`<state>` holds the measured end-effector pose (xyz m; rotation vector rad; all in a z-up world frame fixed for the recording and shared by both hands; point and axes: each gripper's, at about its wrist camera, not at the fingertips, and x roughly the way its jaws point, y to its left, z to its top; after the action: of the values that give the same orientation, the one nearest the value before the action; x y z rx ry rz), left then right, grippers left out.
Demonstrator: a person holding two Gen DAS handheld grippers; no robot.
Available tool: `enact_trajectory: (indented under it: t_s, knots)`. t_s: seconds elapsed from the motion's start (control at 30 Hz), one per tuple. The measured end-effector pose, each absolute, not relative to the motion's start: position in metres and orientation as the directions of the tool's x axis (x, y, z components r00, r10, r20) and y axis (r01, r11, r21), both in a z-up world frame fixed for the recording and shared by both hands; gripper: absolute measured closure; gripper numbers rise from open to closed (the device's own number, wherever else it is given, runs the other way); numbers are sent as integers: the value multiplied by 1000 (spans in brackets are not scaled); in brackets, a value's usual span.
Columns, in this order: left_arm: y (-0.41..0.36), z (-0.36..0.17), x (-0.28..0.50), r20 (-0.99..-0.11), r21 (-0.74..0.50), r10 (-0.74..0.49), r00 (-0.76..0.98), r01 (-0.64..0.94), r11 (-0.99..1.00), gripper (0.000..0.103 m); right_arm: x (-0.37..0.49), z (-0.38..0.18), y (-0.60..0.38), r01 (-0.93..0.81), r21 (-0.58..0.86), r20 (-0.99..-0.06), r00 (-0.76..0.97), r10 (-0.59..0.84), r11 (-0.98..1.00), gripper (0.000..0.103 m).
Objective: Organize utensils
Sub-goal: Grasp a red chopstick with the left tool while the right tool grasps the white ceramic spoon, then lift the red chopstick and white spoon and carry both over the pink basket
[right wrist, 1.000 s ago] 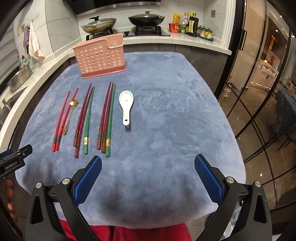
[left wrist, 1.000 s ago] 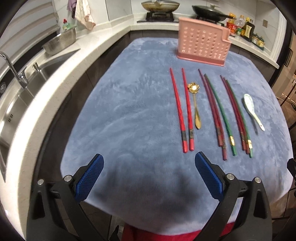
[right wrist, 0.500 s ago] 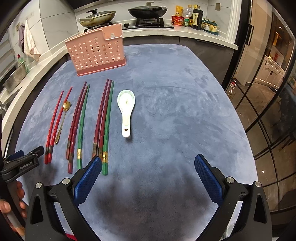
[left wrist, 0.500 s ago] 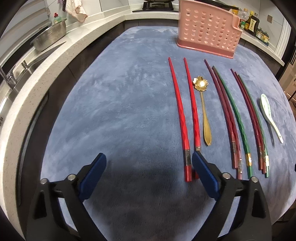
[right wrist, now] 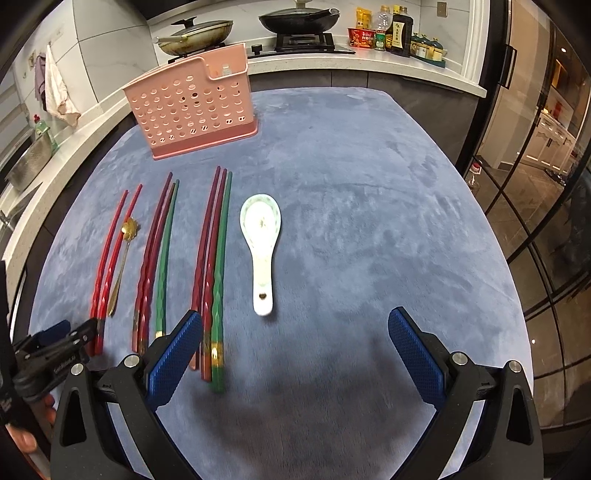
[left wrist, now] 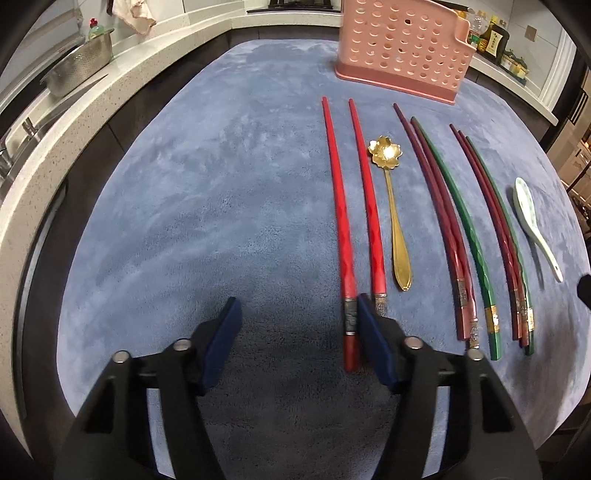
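Observation:
Several chopsticks lie side by side on the blue cloth (left wrist: 221, 184): a red pair (left wrist: 341, 221), then maroon and green ones (left wrist: 454, 229). A gold flower spoon (left wrist: 395, 221) lies beside the red pair, and a white ceramic spoon (right wrist: 262, 240) lies at the right end. The pink perforated holder (right wrist: 192, 107) stands at the far edge. My left gripper (left wrist: 299, 328) is closing; the leftmost red chopstick's handle end lies just inside its right finger (left wrist: 369, 332), and no pad presses it. My right gripper (right wrist: 295, 343) stands open just short of the white spoon's handle.
A pale counter with a sink and a metal colander (left wrist: 79, 68) runs along the left. Pans (right wrist: 310, 18) and bottles (right wrist: 399, 33) sit on the back counter. Glass doors (right wrist: 535, 184) stand beyond the table's right edge. A hand holds the left gripper (right wrist: 55, 343).
Both grippers have moved forward and down toward the utensils. The left jaws have narrowed, and the red chopstick's end now lies between them. The right jaws stay wide.

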<state>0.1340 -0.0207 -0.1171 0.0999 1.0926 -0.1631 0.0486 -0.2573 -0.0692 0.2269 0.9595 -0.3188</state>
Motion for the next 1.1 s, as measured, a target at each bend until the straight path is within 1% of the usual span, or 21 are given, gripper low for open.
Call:
enact_trajectory:
  t_s: [0.03,0.07,0.1,0.17,0.2,0.23,0.27,0.3,0.37,0.4,0.47,0.57,0.6,0.67,0.73,0.77,1.0,1.1]
  knots:
    - [-20,-116,134,-888,-1,-83,452,180,984,56,51,-70,-258,364,49,-829,534,-165,930,7]
    - [-19,-116,133,-887,-5,-88,453,182,983,64,53,-70,-258,363,50,-828,535,-165,930,9]
    - [-19,-116,133,-887,-4,-87,453,182,983,68,57,-71,-259,360,53,-828,538,-160,931,12]
    - [-18,-115,135,-887,-6,-89,452,182,983,79,63,-74,-260,354,60,-831,536,-150,933,23]
    - [-18,-115,134,-887,-6,-90,453,183,983,82,66,-76,-261,350,65,-833,534,-142,935,25]
    - [-17,-115,134,-887,-5,-88,454,180,984,88,68,-77,-262,348,68,-834,534,-138,935,30]
    - [-17,-115,135,-887,-7,-88,453,177,984,91,71,-79,-263,344,76,-836,533,-128,936,35]
    - [-16,-115,136,-887,-11,-90,452,174,985,91,75,-81,-264,340,87,-838,533,-116,936,38]
    - [-16,-115,136,-887,-11,-92,453,179,984,91,80,-84,-266,337,112,-842,531,-90,935,47]
    - [-17,-116,136,-886,-9,-91,454,180,984,91,83,-86,-269,337,145,-844,532,-61,930,50]
    - [-18,-116,136,-886,0,-84,456,182,983,91,87,-89,-274,343,186,-846,533,-28,921,60]
    - [-18,-117,135,-884,6,-79,460,181,984,91,91,-94,-279,351,236,-845,535,13,906,70]
    - [-18,-117,135,-884,6,-79,461,181,984,91,92,-96,-281,352,246,-846,533,23,903,72]
    - [-18,-117,135,-884,6,-79,461,181,983,91,94,-101,-282,351,258,-849,528,37,900,79]
    - [-18,-117,135,-884,8,-78,461,182,983,91,95,-107,-283,354,270,-852,520,52,895,84]
    - [-18,-117,135,-883,9,-78,462,181,983,91,95,-110,-284,354,277,-854,518,59,893,85]
    - [-20,-118,133,-876,23,-69,477,185,983,91,91,-116,-283,341,286,-845,531,68,895,86]
    - [-18,-115,134,-879,2,-85,469,181,983,92,89,-114,-284,340,291,-843,533,72,894,89]
